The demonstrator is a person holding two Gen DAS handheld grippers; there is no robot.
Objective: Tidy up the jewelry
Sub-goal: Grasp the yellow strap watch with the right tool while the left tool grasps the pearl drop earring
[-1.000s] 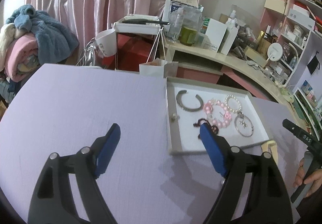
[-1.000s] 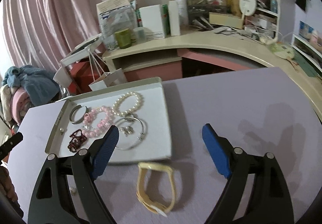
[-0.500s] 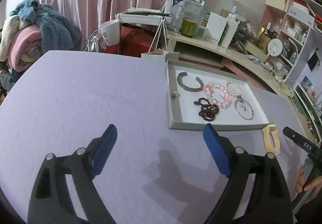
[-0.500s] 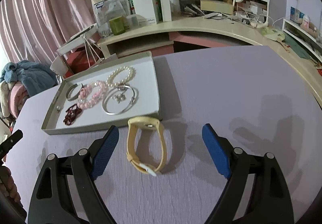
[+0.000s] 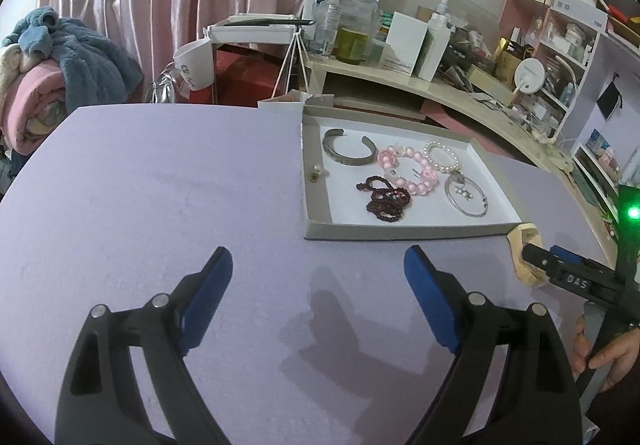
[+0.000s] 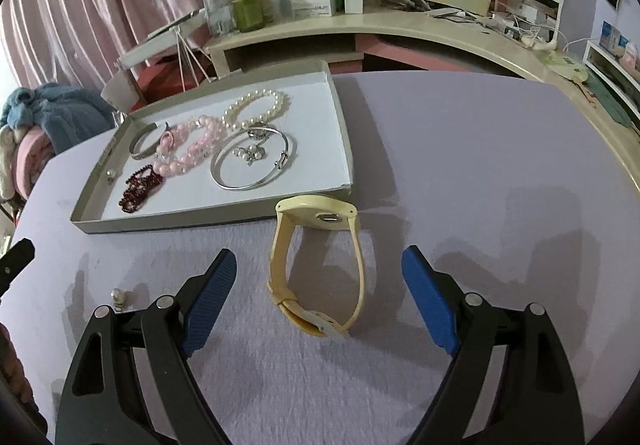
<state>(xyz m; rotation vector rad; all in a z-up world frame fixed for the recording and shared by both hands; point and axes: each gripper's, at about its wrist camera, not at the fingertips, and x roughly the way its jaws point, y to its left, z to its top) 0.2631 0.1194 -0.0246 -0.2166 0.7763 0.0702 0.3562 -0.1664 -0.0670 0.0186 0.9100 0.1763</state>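
Note:
A grey tray point(image 5: 400, 233) with a white floor lies on the lilac table. It holds a silver cuff point(image 5: 348, 159), pink beads point(image 5: 416, 177), a pearl bracelet point(image 5: 440, 161), dark red beads point(image 5: 386, 199) and a silver bangle point(image 5: 466, 199). A yellow watch point(image 6: 316, 215) stands on its strap just in front of the tray point(image 6: 180, 219). My right gripper point(image 6: 319, 257) is open, its blue pads on either side of the watch without touching it. My left gripper point(image 5: 317, 256) is open over bare table, short of the tray. A small pearl stud point(image 6: 119, 296) lies loose on the table.
Behind the table a curved desk point(image 6: 400, 25) is crowded with boxes, bottles and a round mirror. A pile of blankets point(image 5: 52, 77) sits at the far left. A person's hand point(image 5: 600, 349) holds the right gripper at the edge of the left wrist view.
The right gripper has come down and closer to the yellow watch, which now lies between its fingers. The left gripper has drawn back from the tray, its jaws slightly wider.

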